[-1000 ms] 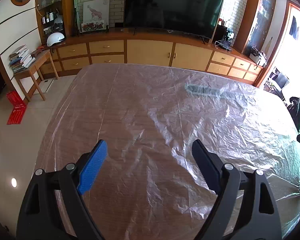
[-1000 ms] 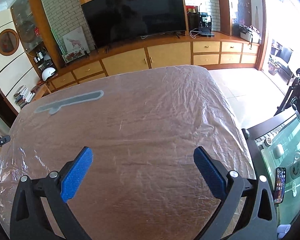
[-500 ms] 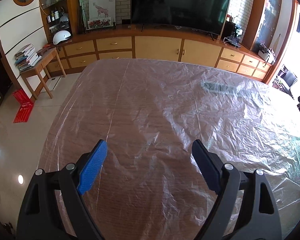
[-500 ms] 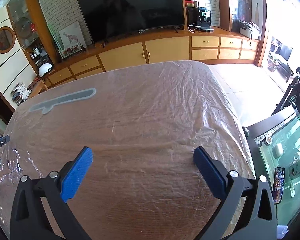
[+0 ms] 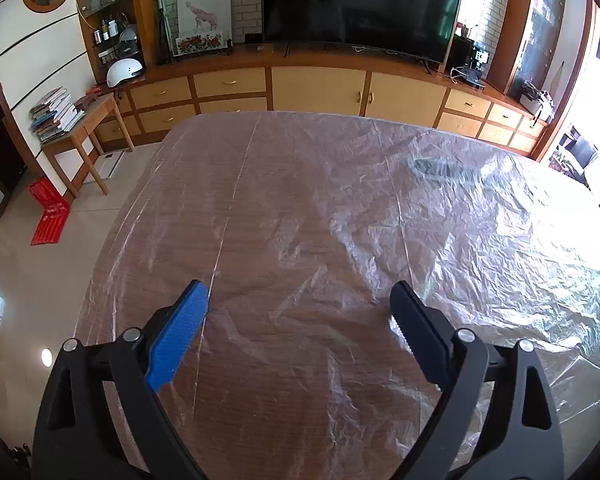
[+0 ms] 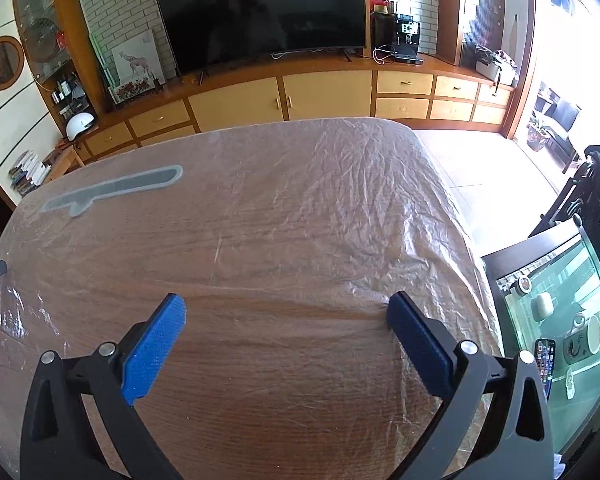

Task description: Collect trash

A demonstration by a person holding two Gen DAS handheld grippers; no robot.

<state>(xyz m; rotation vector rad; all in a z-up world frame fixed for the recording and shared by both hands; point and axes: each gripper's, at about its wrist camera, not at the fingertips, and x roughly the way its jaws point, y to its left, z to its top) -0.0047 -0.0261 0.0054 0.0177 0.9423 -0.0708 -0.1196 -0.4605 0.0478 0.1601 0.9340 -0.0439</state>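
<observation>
Between the blue-padded fingers of the left gripper (image 5: 298, 300) lies nothing but crinkled film: its jaws are opening, spread wide, angled down over the thin transparent plastic sheet (image 5: 380, 216) that drapes the whole brown wood-grain table (image 5: 292, 392). The right gripper (image 6: 286, 312) is likewise wide apart and empty, poised over the same sheet near the table's right-hand edge, pads clear of the surface.

No loose litter shows on the table, so my reading is that the sheet itself is the trash to gather. It lies flat and spread, hanging over the edges, with loose wrinkles just ahead of the left pads.

Several things could go wrong from here. The film is thin and slack against hard wood; pads closing on a flat patch may slide and pinch nothing, so a raised wrinkle is the safer target. If only one gripper catches, pulling would drag the sheet lopsidedly, and it could tear or slip off to the floor. A grey elongated flat shape (image 6: 112, 190) lies far across the table, seemingly under the film, though I cannot tell for certain; hauling the sheet could sweep it along. Beyond the right edge, a glass-topped side table (image 6: 560, 320) carries a phone (image 6: 544, 360) and cups, which a swinging gripper or trailing plastic might knock.
</observation>
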